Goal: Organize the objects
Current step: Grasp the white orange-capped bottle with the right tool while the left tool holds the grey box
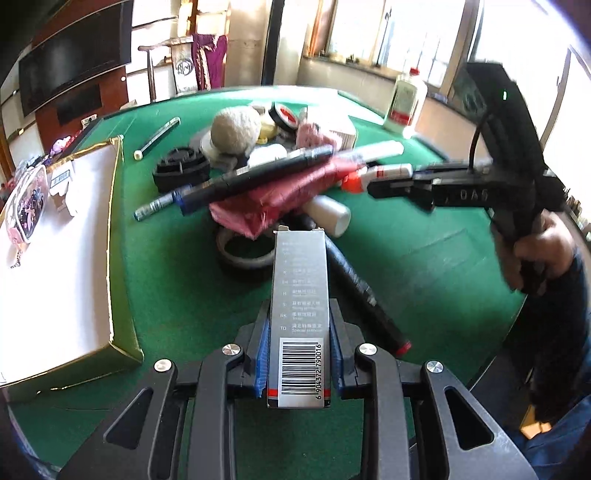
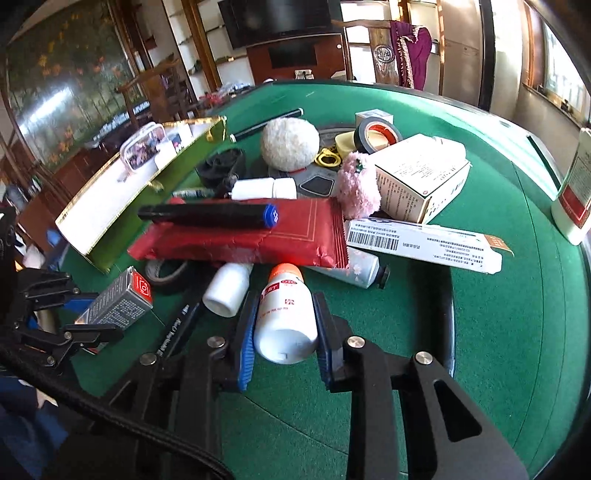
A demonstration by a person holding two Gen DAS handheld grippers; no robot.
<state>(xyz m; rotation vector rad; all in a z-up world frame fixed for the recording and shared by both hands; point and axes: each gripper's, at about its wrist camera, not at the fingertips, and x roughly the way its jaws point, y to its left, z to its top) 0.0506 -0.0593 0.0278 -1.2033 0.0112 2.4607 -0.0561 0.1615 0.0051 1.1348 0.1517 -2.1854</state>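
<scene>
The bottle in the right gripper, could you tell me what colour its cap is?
Orange, on a white bottle; clearest in the right wrist view.

**Room bkgd, non-task items**

Green felt table (image 1: 424,266) across near and mid scene, rounded edge at right. Far left on wall: dark TV (image 1: 74,70), switched off, above a dark wood cabinet (image 2: 295,55). Just beyond table's far edge: wooden chair (image 1: 184,66) w/ round emblem on backrest, purple cloth (image 1: 214,59) draped on its right side. Far right: bright windows (image 1: 388,29), overexposed. In right-wrist view, far left: large floral painting (image 2: 66,85), glare on surface.
</scene>
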